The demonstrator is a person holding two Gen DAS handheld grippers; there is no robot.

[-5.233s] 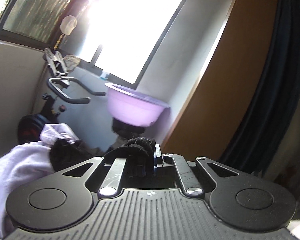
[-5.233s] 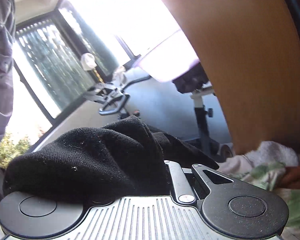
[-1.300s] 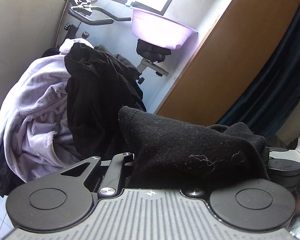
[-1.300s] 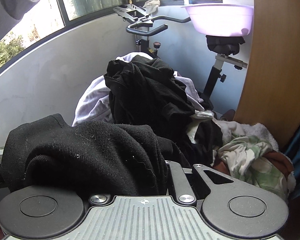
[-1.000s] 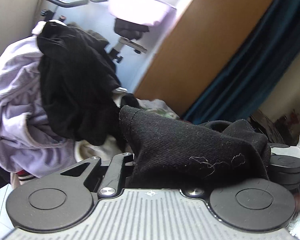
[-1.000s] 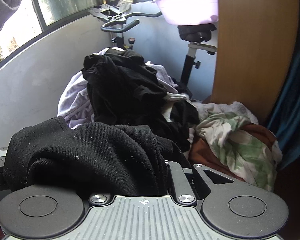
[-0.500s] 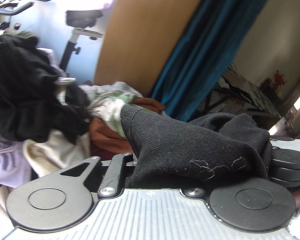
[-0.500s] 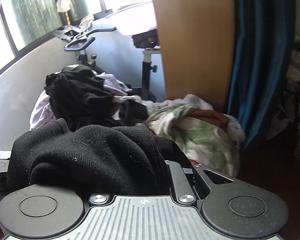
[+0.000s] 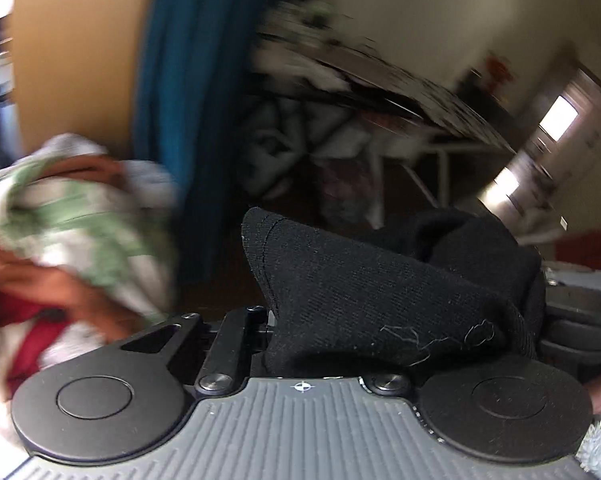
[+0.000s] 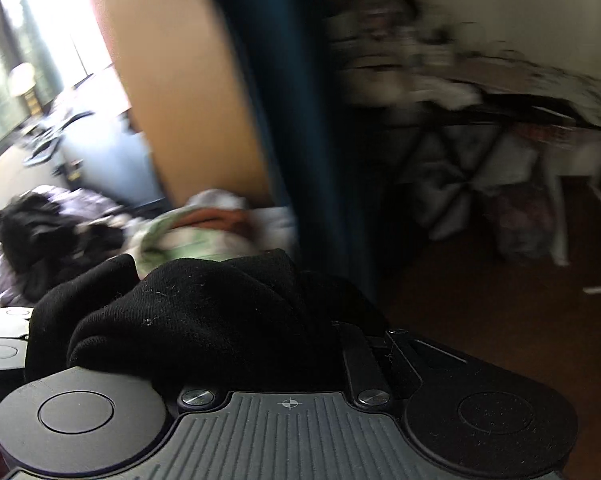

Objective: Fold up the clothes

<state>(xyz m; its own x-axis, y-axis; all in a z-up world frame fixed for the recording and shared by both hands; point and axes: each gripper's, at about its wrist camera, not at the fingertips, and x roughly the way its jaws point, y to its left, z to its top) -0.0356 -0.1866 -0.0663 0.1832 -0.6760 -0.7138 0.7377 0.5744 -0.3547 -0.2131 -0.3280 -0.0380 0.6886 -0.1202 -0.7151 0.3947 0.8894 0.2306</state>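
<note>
Both views are smeared with blur, and the black knit garment (image 9: 380,292) sits right up front, bunched over the nose of the left gripper (image 9: 270,320). Its fingers are pressed together with the cloth clamped between them, and the fabric spills over that gripper's right side, covering one linkage arm while the other stays bare. Over on the right wrist view, the same black knit garment (image 10: 204,312) is heaped over the right gripper (image 10: 336,326) and hides the left side of its mechanism. The fingertips are buried under the knit, so only the narrow set of the linkage suggests they are pinched shut on it. The garment spans straight from one gripper to the other, held up off everything else, and the second tool's black discs peek in at its far edge in each view. To the garment's left lies the clothes pile (image 9: 72,220), green-and-white print over rust-brown and red cloth, with darker black and lilac pieces (image 10: 40,236) further left of it. Behind the garment hangs a teal curtain (image 9: 180,100) beside a tan wooden panel (image 10: 188,92). To the garment's right, well apart, stands a cluttered dark table (image 10: 520,100) on pale legs, over a dark brown floor (image 10: 500,320).
</note>
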